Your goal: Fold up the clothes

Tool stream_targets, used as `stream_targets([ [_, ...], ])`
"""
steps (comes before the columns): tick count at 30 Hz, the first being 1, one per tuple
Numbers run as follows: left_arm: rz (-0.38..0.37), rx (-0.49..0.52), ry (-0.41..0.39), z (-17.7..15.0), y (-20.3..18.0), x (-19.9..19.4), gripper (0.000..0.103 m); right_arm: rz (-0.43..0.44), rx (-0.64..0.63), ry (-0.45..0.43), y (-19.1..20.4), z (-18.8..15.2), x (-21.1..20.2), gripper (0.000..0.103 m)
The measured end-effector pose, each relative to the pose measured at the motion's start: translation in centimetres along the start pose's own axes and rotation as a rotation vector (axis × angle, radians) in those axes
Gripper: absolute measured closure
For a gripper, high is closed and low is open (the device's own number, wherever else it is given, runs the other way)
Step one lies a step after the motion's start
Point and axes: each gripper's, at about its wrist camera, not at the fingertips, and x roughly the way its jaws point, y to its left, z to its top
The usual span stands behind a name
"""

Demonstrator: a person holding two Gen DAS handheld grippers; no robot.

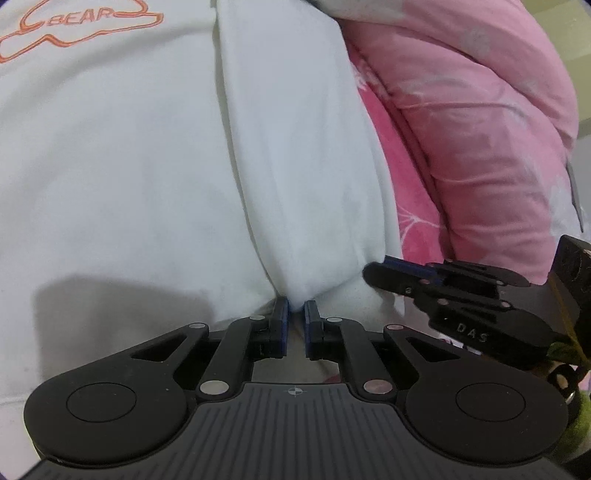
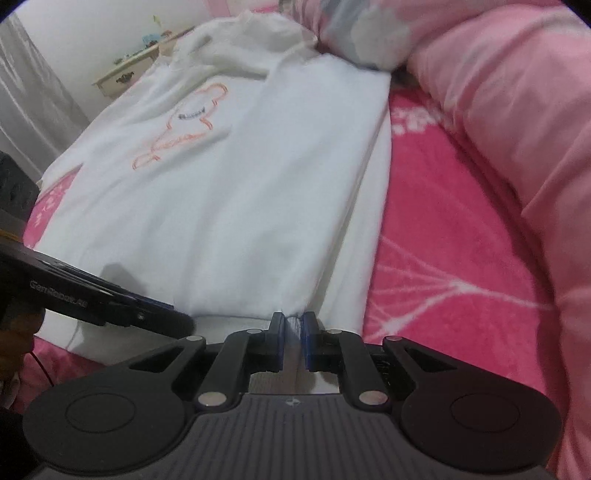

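Hem of white sweatshirt (image 2: 229, 192) pinched by both nearly closed claws, left gripper (image 1: 296, 308) and right gripper (image 2: 293, 321), side by side, likely to carry it toward the collar.

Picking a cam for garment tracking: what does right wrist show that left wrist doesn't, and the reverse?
Right wrist only: the hood, a bedside table, the pink sheet spread wide, the bear print whole.

Left wrist only: the print's BEAR lettering, readable up close.

Both: the white sweatshirt with its side folded in, the pink duvet, and each gripper, left gripper, right gripper, pinching the hem.
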Motion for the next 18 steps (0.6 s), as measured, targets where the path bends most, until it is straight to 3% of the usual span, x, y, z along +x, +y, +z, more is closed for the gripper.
stream_targets([
  [3, -0.012, 0.022, -0.013, -0.1, -0.3, -0.3, 0.096, -0.023, -0.067, -0.019, 0.6, 0.2, -0.7, 0.091],
  [8, -0.021, -0.017, 0.024, 0.0, 0.3, 0.4, 0.093, -0.029, -0.045, 0.026, -0.7, -0.4, 0.8, 0.088],
  [10, -0.032, -0.026, 0.036, 0.0, 0.3, -0.1, 0.077, -0.042, -0.058, 0.023, -0.6, 0.0, -0.3, 0.087],
  [12, -0.041, 0.008, 0.022, -0.1, 0.1, -1.4, 0.07, -0.092, -0.091, 0.003, -0.4, 0.2, -1.8, 0.087],
  [14, -0.047, 0.061, -0.006, -0.2, -0.2, -2.8, 0.07, -0.124, -0.115, -0.03, -0.5, 0.6, -3.4, 0.086],
  [18, -0.041, 0.191, -0.072, -0.3, -1.7, -4.2, 0.07, -0.074, -0.103, -0.131, 0.2, 1.5, -5.6, 0.084],
])
